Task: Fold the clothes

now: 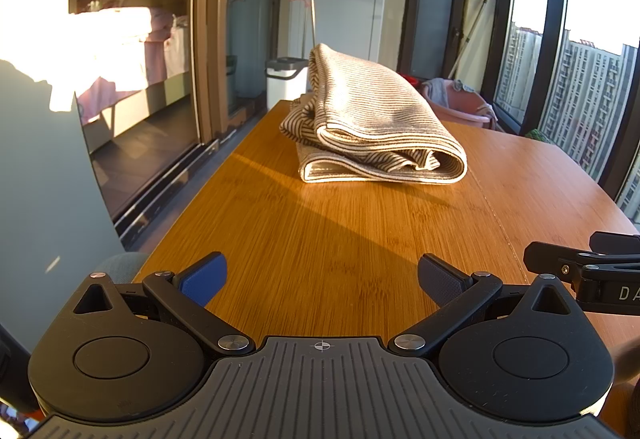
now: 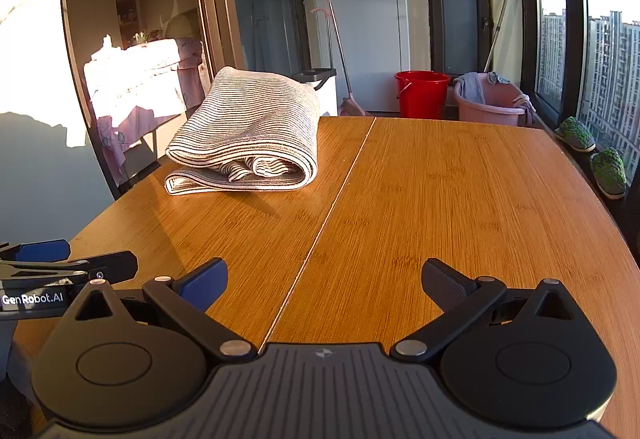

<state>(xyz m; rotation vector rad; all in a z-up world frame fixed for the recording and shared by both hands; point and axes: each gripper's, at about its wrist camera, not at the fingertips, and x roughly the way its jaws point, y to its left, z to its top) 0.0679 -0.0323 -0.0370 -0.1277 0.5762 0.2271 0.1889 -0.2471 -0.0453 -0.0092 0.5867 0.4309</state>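
the striped garment (image 1: 372,119) lies folded into a thick bundle on the far part of the wooden bench (image 1: 340,239), left of the seam (image 2: 332,207) that runs down the middle of the bench top. its rolled edge faces the cameras, with loose striped folds tucked inside the roll and a flat layer underneath resting on the wood. in the right wrist view the same garment (image 2: 248,135) sits near the bench's far left corner.

the left gripper (image 1: 322,279) hangs low over the near end of the bench, well apart from the garment. its fingers (image 1: 204,279) are spread wide with only bare wood showing between them, holding nothing. the right gripper (image 2: 324,281) is just beside it at the near edge, likewise well short of the garment, its fingers (image 2: 444,285) also parted and empty. each gripper shows at the edge of the other's view: the right one at the right margin of the left wrist view, the left one at the left margin of the right wrist view.

beyond the bench stand a red bucket (image 2: 422,93), a pink basin (image 2: 490,105) with cloths draped over its rim, and a white bin (image 1: 286,79). two green slippers (image 2: 608,171) sit on the window ledge to the right. low sunlight falls across the left side of the bench.
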